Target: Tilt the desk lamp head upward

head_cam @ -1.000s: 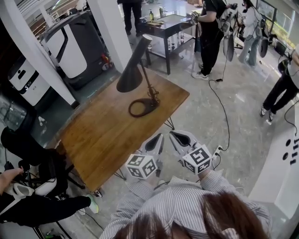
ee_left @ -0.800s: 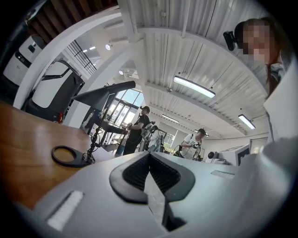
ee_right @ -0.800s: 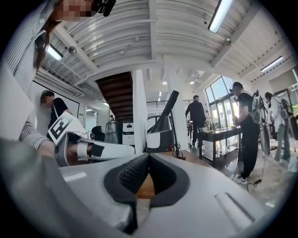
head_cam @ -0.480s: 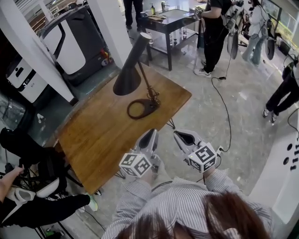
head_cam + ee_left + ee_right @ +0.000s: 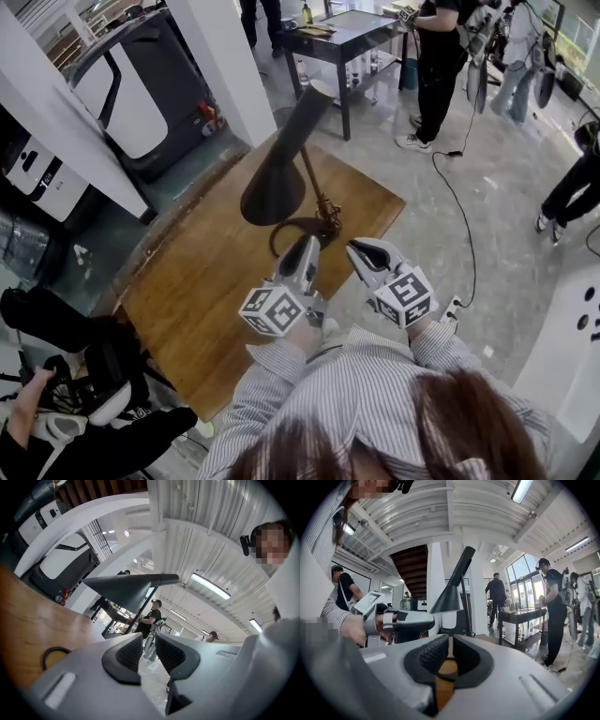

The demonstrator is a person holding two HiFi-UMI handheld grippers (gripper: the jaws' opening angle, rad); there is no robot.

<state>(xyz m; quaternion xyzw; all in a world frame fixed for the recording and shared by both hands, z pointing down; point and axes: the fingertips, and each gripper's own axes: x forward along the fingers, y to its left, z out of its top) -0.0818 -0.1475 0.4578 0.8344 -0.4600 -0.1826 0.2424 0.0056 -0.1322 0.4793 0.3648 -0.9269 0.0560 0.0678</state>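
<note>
A black desk lamp stands on the wooden table point(image 5: 202, 281). Its cone-shaped head point(image 5: 277, 178) slopes down to the left, and its ring base point(image 5: 292, 232) lies flat on the wood. My left gripper point(image 5: 305, 251) hovers just in front of the base; its jaws are opening with nothing between them. In the left gripper view the lamp head point(image 5: 126, 590) hangs above and beyond the left gripper point(image 5: 149, 643). My right gripper point(image 5: 362, 251) is beside it at the table's near corner, shut and empty. In the right gripper view the lamp head point(image 5: 452, 595) stands ahead of the right gripper point(image 5: 450, 644).
A dark metal table point(image 5: 352, 37) with bottles stands behind, with several people at the back right. A white pillar point(image 5: 225, 56) and a black-and-white machine point(image 5: 141, 84) are at the back left. A cable point(image 5: 459, 187) runs across the floor. A seated person point(image 5: 56, 427) is at the lower left.
Both grippers have moved forward from off the table's edge to just in front of the lamp base. The left jaws have parted. The lamp has not moved.
</note>
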